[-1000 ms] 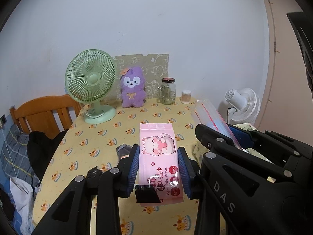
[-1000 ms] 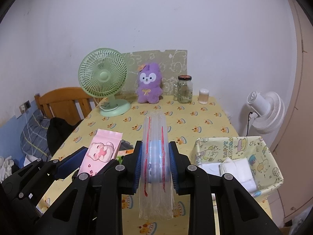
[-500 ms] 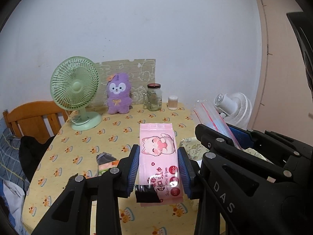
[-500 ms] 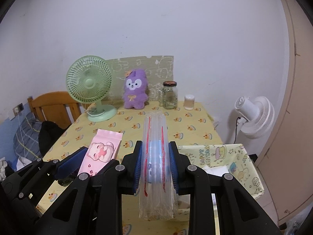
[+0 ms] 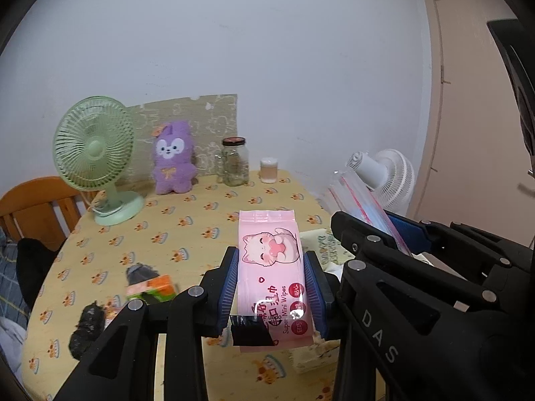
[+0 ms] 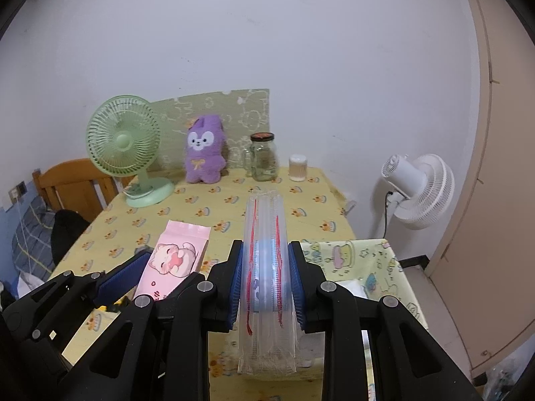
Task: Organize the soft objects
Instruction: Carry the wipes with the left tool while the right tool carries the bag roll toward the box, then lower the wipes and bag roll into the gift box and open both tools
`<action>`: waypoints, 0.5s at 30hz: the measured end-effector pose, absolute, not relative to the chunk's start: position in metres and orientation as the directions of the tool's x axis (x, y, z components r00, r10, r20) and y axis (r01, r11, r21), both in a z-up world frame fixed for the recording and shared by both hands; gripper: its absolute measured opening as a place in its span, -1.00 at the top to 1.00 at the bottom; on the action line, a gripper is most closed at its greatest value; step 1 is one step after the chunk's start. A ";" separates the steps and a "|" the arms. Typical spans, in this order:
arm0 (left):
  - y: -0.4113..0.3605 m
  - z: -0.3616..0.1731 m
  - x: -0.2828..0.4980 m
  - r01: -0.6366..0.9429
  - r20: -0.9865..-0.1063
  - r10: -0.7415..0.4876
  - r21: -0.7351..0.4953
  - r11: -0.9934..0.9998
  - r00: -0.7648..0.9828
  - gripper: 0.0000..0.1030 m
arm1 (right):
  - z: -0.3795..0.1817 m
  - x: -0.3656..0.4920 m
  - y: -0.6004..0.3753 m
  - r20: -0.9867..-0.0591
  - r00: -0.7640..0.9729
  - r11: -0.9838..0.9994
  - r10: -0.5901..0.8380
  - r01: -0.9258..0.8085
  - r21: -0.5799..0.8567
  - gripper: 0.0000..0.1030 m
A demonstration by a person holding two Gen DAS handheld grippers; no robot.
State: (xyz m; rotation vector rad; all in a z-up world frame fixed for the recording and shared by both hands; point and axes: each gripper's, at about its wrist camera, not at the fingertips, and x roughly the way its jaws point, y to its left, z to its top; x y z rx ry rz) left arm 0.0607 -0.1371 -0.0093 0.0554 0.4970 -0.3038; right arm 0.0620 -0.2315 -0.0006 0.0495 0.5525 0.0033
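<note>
My left gripper [image 5: 271,287] is shut on a pink pack of wet wipes [image 5: 272,267] with a cat picture, held above the yellow table [image 5: 187,230]. The pack also shows in the right wrist view [image 6: 174,260]. My right gripper [image 6: 265,280] is shut on a clear stack of zip bags [image 6: 265,267] with red seal lines, held above a fabric basket [image 6: 378,254] at the table's right edge. The bags also show in the left wrist view [image 5: 364,207]. White folded items lie in the basket [image 6: 351,287]. A purple plush toy [image 6: 204,153] stands at the back.
A green desk fan [image 6: 128,147], a glass jar [image 6: 264,157] and a small white container [image 6: 297,167] stand along the back wall. Small packets [image 5: 153,287] and a dark item [image 5: 87,327] lie on the table's left. A wooden chair [image 6: 73,183] and a white floor fan [image 6: 418,190] flank the table.
Both grippers have pulled back and swung right with their loads still held. The table's back items have shifted left in both views, and the basket sits lower under the right gripper.
</note>
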 end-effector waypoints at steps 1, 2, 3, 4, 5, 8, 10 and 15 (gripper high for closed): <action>-0.140 -0.010 0.062 0.304 -0.479 -0.276 -0.019 0.952 0.833 0.24 | -0.002 0.063 -0.234 -0.526 0.851 0.999 0.015 0.013 0.050 0.44; -0.144 -0.012 0.064 0.309 -0.482 -0.279 -0.017 0.951 0.831 0.24 | -0.003 0.064 -0.237 -0.527 0.850 0.998 0.012 0.018 0.052 0.44; -0.147 -0.013 0.065 0.312 -0.483 -0.280 -0.015 0.950 0.829 0.24 | -0.005 0.065 -0.240 -0.528 0.849 0.998 0.010 0.023 0.055 0.44; -0.150 -0.014 0.067 0.316 -0.484 -0.283 -0.013 0.949 0.828 0.24 | -0.007 0.067 -0.244 -0.529 0.849 0.998 0.007 0.027 0.058 0.44; -0.153 -0.015 0.069 0.321 -0.486 -0.286 -0.010 0.947 0.826 0.24 | -0.008 0.068 -0.247 -0.529 0.848 0.998 0.006 0.031 0.060 0.44; -0.163 -0.019 0.076 0.331 -0.500 -0.289 -0.005 0.943 0.816 0.24 | -0.014 0.074 -0.256 -0.540 0.842 0.997 0.001 0.043 0.070 0.44; -0.169 -0.021 0.080 0.336 -0.504 -0.291 -0.001 0.942 0.814 0.24 | -0.017 0.078 -0.263 -0.543 0.840 0.996 0.000 0.049 0.075 0.44; -0.181 -0.026 0.087 0.353 -0.517 -0.298 0.009 0.936 0.802 0.23 | -0.023 0.085 -0.274 -0.550 0.835 0.994 -0.001 0.059 0.088 0.44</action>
